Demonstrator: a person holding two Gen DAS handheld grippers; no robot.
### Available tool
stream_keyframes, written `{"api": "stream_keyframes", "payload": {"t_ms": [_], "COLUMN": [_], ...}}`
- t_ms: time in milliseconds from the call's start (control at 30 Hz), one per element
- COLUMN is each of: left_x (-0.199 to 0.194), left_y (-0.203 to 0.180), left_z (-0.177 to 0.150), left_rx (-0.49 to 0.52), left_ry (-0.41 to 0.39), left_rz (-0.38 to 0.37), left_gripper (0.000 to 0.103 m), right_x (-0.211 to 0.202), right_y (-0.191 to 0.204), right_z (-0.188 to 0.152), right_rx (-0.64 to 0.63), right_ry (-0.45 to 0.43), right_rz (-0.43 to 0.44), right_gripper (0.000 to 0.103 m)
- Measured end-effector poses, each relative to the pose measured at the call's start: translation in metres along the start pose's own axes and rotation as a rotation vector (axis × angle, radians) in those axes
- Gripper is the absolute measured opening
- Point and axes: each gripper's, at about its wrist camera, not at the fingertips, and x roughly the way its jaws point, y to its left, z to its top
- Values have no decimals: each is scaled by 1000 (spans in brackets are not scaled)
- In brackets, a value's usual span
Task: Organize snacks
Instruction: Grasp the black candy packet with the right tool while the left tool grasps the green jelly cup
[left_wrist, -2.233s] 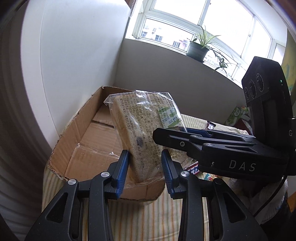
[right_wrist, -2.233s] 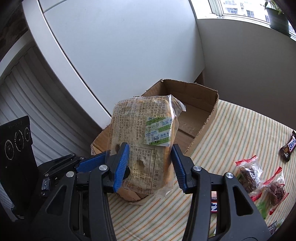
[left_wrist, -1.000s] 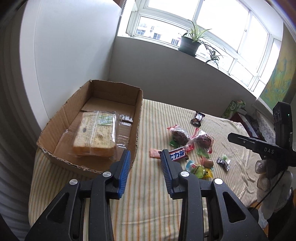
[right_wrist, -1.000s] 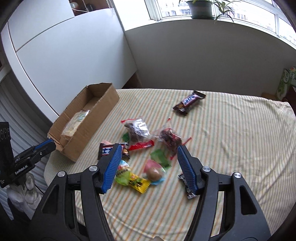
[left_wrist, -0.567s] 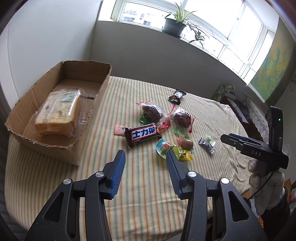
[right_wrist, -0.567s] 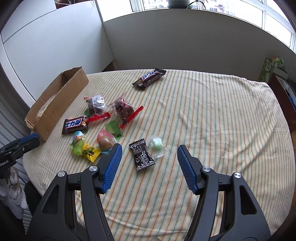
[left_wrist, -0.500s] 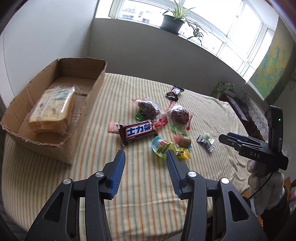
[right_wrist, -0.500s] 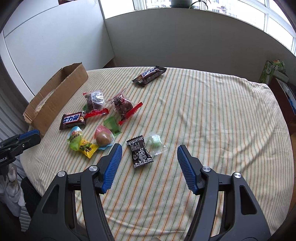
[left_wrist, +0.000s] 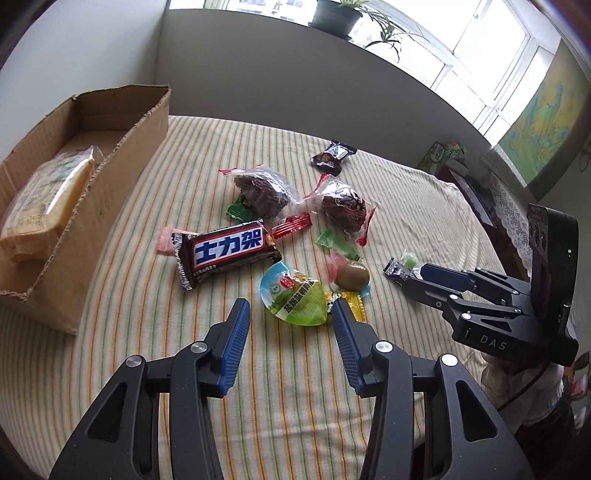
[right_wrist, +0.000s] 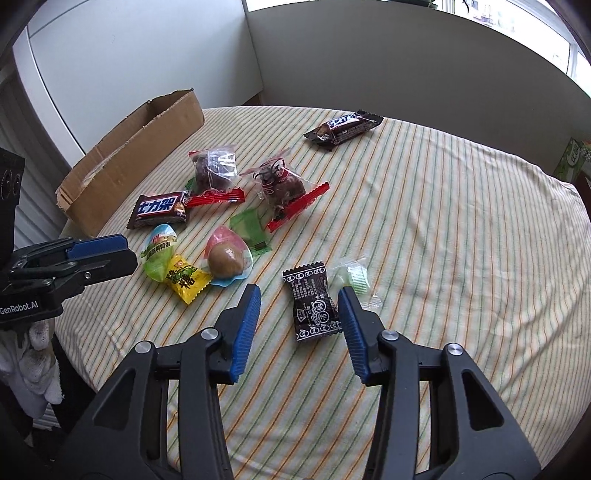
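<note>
Picking the next snack looks like the step in hand: the small black printed sachet (right_wrist: 312, 301) lies flat on the striped tablecloth (right_wrist: 443, 229) at lower centre of the right wrist view, between the spread blue pads of the right gripper (right_wrist: 299, 304), which hold nothing. To do it well, I would lower the fingers astride the sachet's narrow width and close on its body rather than its crimped end, since the thin wrapper could slip; the pale green clear-wrapped sweet (right_wrist: 354, 277) just beside it could be caught by the right-hand pad.

The left gripper (left_wrist: 290, 317) is likewise spread and empty, low in the left wrist view, aimed at the green round-lidded cup (left_wrist: 293, 295) that partly covers a yellow packet (left_wrist: 351, 301). Above it lie the brown chocolate bar with a blue label (left_wrist: 227, 253) and two clear bags of dark fruit (left_wrist: 264, 194).

Only the left view looks into the brown cardboard box (left_wrist: 122, 166) at its left edge, where a wrapped loaf of bread (left_wrist: 40, 206) already rests. The right view sees just the box's outer wall, but shows the sachet's whole face, which the left view shows only as a sliver by the other tool.
</note>
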Motion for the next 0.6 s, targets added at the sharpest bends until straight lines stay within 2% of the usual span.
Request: {"api": "stream_keyframes", "payload": {"t_ms": [233,433,600], "left_x": [21,31,33], "left_y": [-1,-9,-10], "left_z": [7,9,11], "left_rx": [14,110,139], "left_ry": [29,44,37], "left_rz": [35,99,117], "left_gripper": [45,45,45], "right_x": [13,17,16], "right_y": [3,3,3], "right_z": [4,3,3], "right_rx": [-29,-43,-47], "right_ry": [28,39,42], "right_rz": [-20,-32,-50], "right_gripper": [46,46,34]}}
